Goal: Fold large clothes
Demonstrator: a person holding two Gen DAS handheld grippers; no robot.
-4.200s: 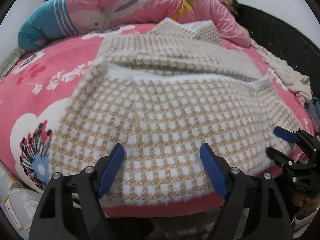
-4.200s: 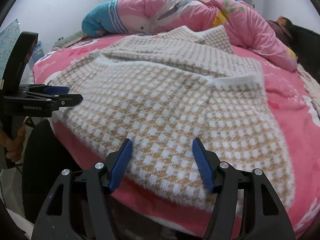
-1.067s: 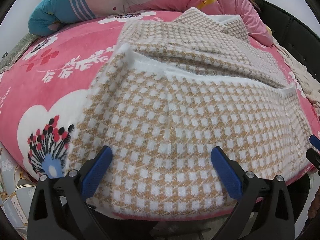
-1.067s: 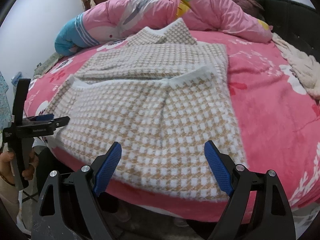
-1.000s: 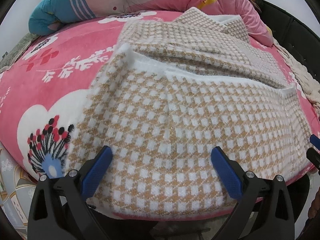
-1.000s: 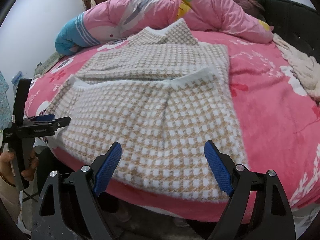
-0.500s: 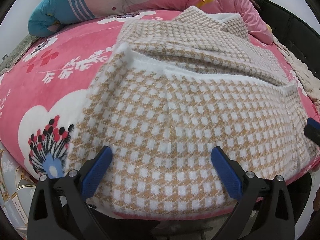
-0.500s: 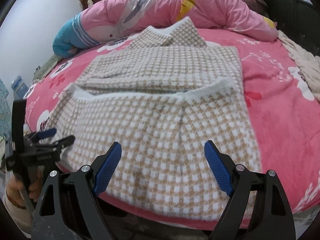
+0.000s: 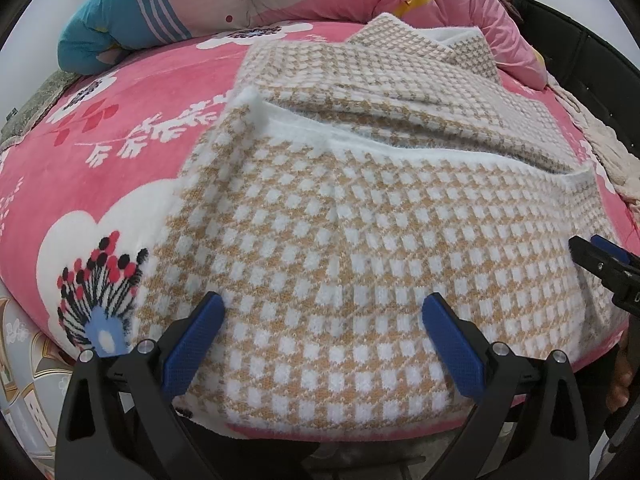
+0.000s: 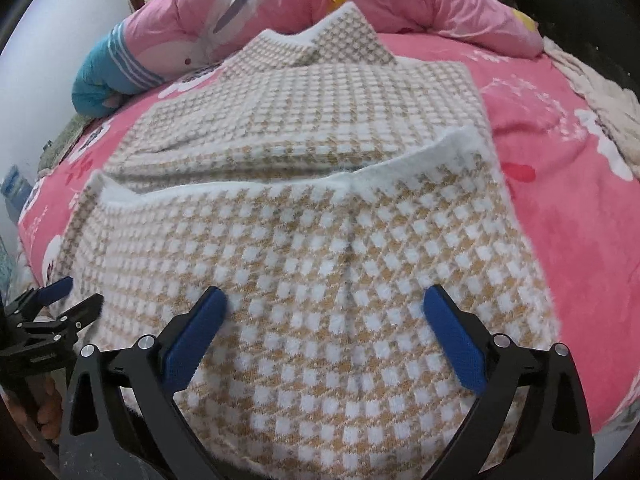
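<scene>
Checked sweater [image 9: 344,240] half-folded on bed [image 9: 120,128]; left gripper [image 9: 324,332] apart, right gripper [image 10: 326,326] jaws opening, nothing clamped, both at sweater's near fold; next: grab near corners.

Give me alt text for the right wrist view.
A tan-and-white checked knit garment lies partly folded on a pink floral bedspread. The right hand-held gripper, jaws opening and empty, hovers above its near edge; the left hand-held gripper sits at far left.

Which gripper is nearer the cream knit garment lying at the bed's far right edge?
Right. The right gripper hovers over the checked sweater's right half, on the cream garment's side. The left gripper is over the sweater's left half, farther away.
</scene>
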